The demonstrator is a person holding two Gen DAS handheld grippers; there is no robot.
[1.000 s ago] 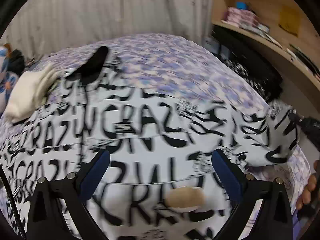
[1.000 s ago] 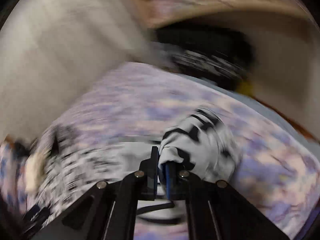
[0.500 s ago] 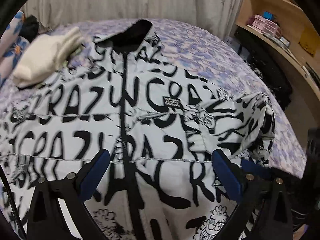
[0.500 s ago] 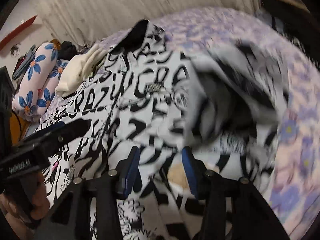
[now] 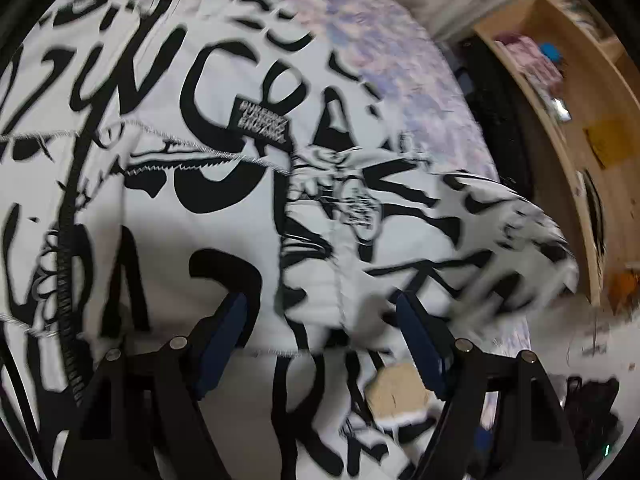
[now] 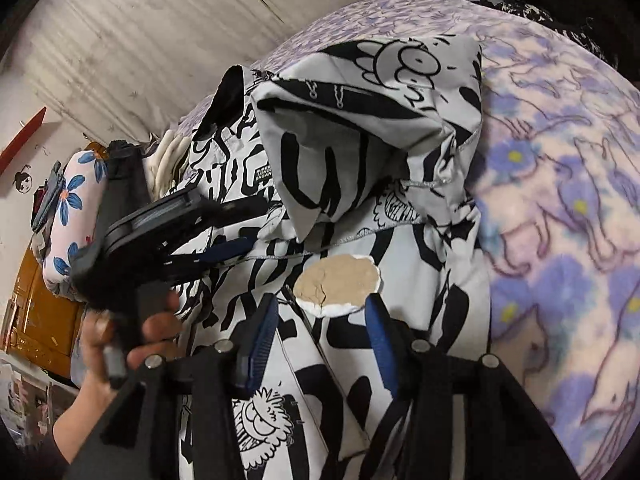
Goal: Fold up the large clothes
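Jacket point(image 5: 208, 216) lies flat on the bed, white with black graffiti lettering, zipper point(image 5: 66, 248) closed and running down the left wrist view at 9 o'clock. Sleeve point(image 6: 360, 136) is folded in over the chest; in the right wrist view it sits at 12 o'clock, cuff end open toward 9. Small black label point(image 5: 262, 120) on the chest at 11 o'clock in the left wrist view. Beige patch point(image 6: 338, 286) on the front panel, just beyond the right gripper's tips.

Left gripper point(image 5: 322, 312) hangs over the jacket front, jaws have just been closing but stand wide; cloth lies under the gap, cannot tell whether the blue pads touch it, nothing pinched. Left view is motion-blurred, sleeve end at 3 o'clock smeared.

Right gripper point(image 6: 322, 318) jaws parted to a medium gap, nothing clamped, jacket fabric beneath.

Person's hand point(image 6: 120, 344) grips the left gripper's handle at 8 o'clock in the right wrist view.

Bedspread point(image 6: 560, 208), purple floral, fills 3 o'clock. Flower-print pillow point(image 6: 74, 208) at 9 o'clock, cream folded cloth point(image 6: 168, 160) beside the collar. Wooden shelf point(image 5: 560, 100) at 2 o'clock in the left wrist view.
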